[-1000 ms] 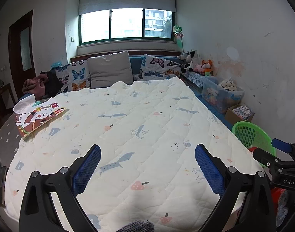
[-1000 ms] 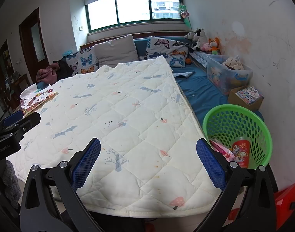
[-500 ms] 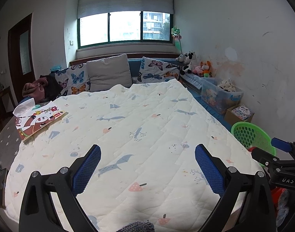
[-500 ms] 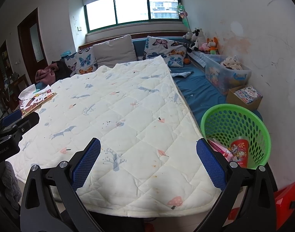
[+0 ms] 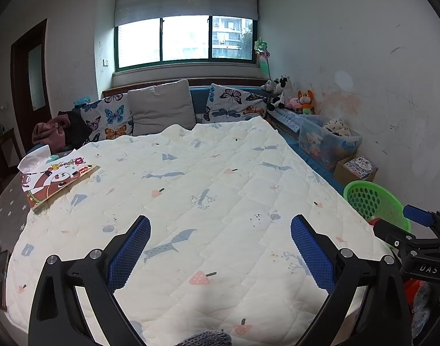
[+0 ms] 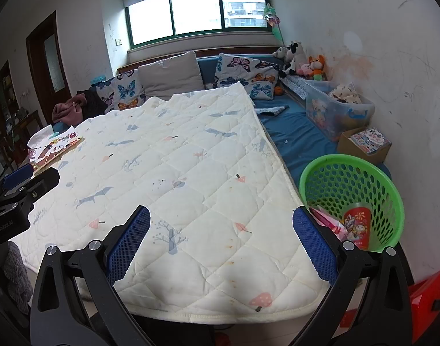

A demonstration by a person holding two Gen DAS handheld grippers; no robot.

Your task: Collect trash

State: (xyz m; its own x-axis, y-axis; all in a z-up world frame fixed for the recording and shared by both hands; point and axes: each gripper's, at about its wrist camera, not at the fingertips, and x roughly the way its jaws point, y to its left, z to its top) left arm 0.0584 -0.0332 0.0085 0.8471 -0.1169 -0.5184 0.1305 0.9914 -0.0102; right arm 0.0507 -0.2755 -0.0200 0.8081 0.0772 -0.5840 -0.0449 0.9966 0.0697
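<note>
A green mesh basket stands on the floor right of the quilt-covered table; it holds a red printed cup and pink wrappers. The basket also shows in the left wrist view. My right gripper is open and empty above the quilt's near right part, left of the basket. My left gripper is open and empty above the quilt's near middle. A picture book with white paper lies at the quilt's far left; it also shows in the right wrist view.
The cream quilt covers the whole tabletop. Behind it are a blue bench with butterfly cushions, a clear toy box and a cardboard box by the right wall. A red stool stands near right.
Both grippers have tilted up a little and stayed open. The basket sits slightly lower and nearer in the right wrist view. Nothing was picked up or dropped.
</note>
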